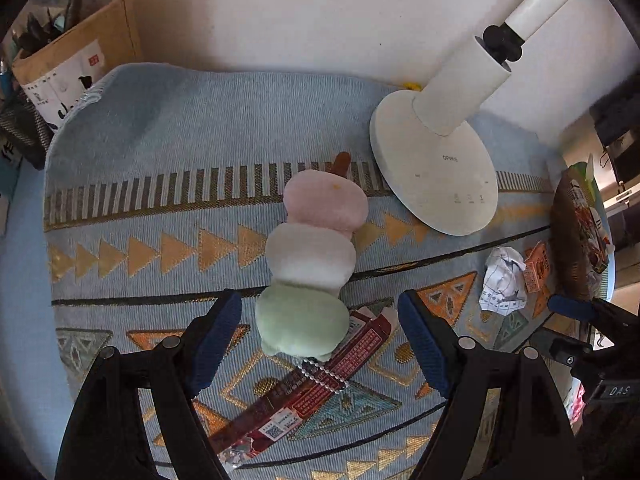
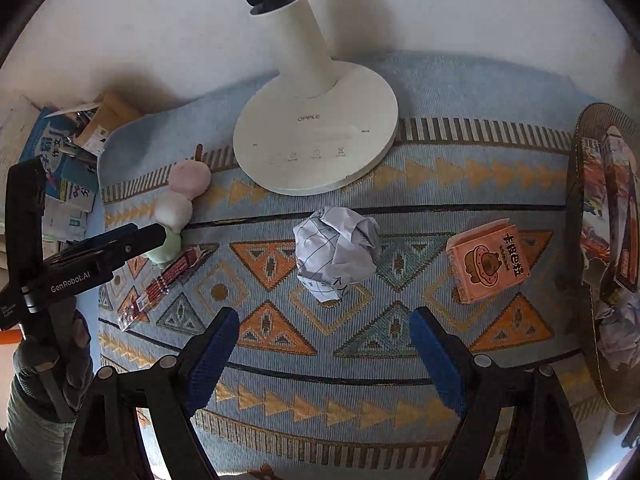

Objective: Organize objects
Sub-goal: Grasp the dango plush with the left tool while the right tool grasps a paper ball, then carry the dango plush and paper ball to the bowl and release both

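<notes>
Holding my left gripper (image 1: 320,332) above the plush dango skewer (image 1: 316,256), I keep its two blue pads wide apart, and they grip nothing. The green ball at the near end of the toy lies between the pads but does not touch them. The toy has three soft balls in one row: green nearest to me, white in the middle, pink farthest. Its long axis runs away from me toward the wall, leaning a little to the right, and the brown stick tip points to the white lamp base (image 1: 434,168). A small bead chain hangs from the green end. This end rests on a long red wrapper (image 1: 304,392), which lies diagonally on the patterned blue cloth (image 1: 160,132).

My right gripper (image 2: 324,354) is also spread open and empty, above the cloth. In front of it lies a crumpled paper ball (image 2: 338,252), and to the right of this ball a pink snack box (image 2: 488,266) lies apart from it. A round woven tray (image 2: 576,216) with packets and paper stands at the right edge of the cloth.
</notes>
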Tool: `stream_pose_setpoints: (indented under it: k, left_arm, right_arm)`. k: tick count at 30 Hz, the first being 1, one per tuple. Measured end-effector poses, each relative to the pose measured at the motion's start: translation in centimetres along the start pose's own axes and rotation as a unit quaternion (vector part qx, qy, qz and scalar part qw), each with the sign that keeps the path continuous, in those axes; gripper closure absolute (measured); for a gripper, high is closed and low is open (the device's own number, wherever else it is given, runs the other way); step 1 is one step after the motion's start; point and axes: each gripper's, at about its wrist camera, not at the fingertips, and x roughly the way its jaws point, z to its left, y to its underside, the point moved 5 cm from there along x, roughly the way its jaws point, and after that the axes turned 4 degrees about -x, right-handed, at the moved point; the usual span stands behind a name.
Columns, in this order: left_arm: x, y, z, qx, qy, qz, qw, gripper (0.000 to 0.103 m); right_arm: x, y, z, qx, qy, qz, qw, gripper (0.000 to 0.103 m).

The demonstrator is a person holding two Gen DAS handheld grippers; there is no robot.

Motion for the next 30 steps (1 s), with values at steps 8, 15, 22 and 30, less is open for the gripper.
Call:
stream_pose_setpoints:
  k: [8,15,22,30]
  left_arm:
    - [2.5,-0.9,-0.8,0.030,-0.028,-0.010,0.9991,0.027]
    - [1.7,-0.6,-1.8,0.053,-0.042,-0.029,0.9973,0.056]
    - [-3.8,0.2,-3.0,0.025,-0.014,-0.073,0.9970,0.056]
    - [-9.2,1.7,-6.0,0.050,-0.004,-0.111,0.9925,0.056]
  right_arm:
    - [3.9,-1.8,-0.7,0.002,0.018,0.037,0.999,0.017]
    - [4.7,-2.8,0.4,-0.022,0.033,0.044,0.998,0.054]
    - [0.4,-2.9,1.7,-0.038,0.003,-0.003,0.999,0.054]
    - [-4.3,-0.4,1.6,-0.032,-0.008,-0.040,0.999,0.054]
